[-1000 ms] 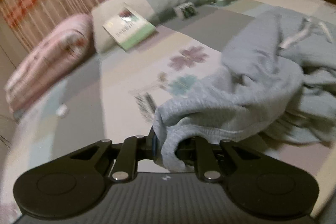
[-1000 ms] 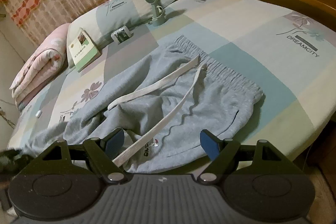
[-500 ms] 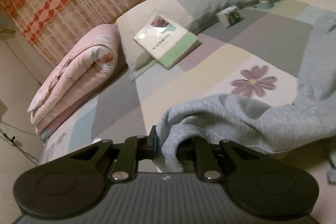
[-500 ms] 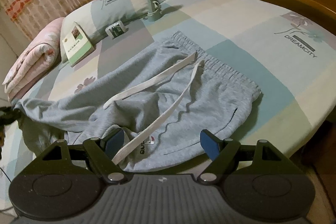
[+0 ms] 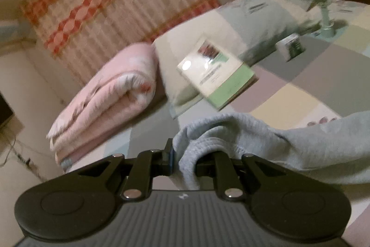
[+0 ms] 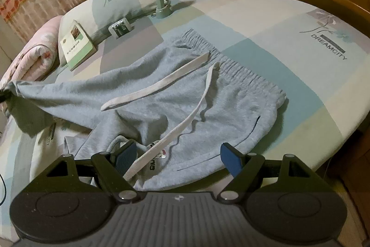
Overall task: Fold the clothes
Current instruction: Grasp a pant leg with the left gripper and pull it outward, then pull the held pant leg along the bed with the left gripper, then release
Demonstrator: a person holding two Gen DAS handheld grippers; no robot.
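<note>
One trouser leg [image 6: 76, 94] stretched leftward.

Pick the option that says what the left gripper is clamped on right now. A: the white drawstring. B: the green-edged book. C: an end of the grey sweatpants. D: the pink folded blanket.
C: in the left wrist view the left gripper is shut on bunched grey fabric of the sweatpants, while the book and pink blanket lie untouched further off.
</note>
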